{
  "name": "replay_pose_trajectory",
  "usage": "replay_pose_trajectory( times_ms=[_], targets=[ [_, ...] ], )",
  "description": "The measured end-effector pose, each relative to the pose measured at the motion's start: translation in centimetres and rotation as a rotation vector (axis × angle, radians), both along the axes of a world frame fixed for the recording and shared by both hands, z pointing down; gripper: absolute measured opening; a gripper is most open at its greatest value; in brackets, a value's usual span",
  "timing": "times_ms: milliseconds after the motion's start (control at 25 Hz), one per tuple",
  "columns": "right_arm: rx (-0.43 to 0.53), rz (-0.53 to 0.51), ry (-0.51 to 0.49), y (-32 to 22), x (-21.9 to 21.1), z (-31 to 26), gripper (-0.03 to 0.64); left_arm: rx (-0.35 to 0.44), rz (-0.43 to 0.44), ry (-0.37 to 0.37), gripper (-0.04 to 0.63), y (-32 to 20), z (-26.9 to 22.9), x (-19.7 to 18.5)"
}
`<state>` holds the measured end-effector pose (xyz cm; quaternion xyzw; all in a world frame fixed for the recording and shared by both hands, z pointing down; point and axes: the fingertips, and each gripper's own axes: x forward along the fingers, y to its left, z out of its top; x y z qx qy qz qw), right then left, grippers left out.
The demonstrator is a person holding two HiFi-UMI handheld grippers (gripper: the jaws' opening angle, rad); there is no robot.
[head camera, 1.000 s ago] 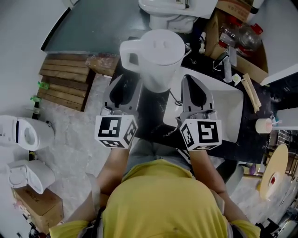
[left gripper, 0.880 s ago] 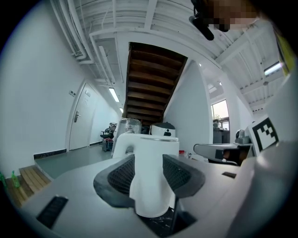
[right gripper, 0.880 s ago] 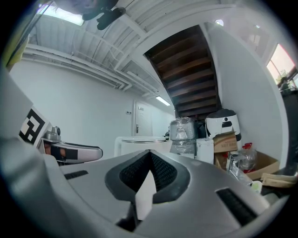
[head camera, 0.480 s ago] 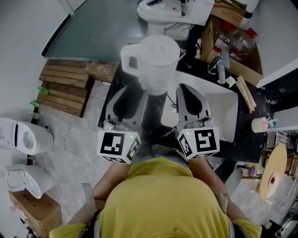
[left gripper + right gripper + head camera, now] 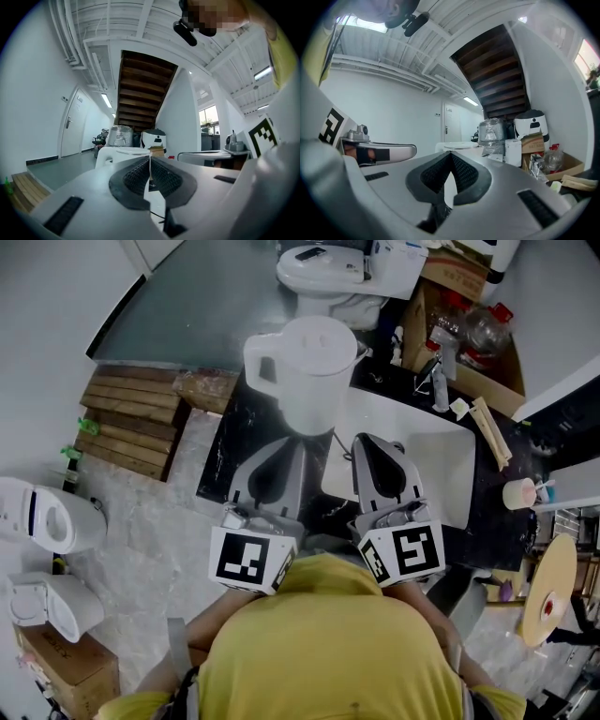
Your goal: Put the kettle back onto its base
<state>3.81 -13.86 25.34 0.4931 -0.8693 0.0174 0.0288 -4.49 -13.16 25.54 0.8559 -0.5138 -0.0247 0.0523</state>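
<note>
The kettle (image 5: 305, 371) stands upright on the black counter (image 5: 220, 460), just ahead of both claws and not touching them. Its handle points left, nearer the left claw (image 5: 292, 442), whose jaws have just been closing on nothing. The right claw (image 5: 370, 442) is pressed together too, and empty. The base is hidden. A sink (image 5: 445, 465) lies to the right.

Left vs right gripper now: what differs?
Left gripper hangs over the black counter, right gripper over the white sink. Left gripper's jaws have just been closing to a thin slit, nothing between; right gripper's leave a wider wedge behind touching tips. Both shut, empty, pointing toward the kettle.
</note>
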Motion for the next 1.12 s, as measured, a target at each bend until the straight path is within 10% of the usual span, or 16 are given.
replay_pose_trajectory(
  times_ms=[1120],
  targets=[
    [-0.025,-0.135,0.018,2.7,-0.2,0.7,0.015,-0.07,0.003,0.015,0.009,1.8,2.5,2.4]
  ],
)
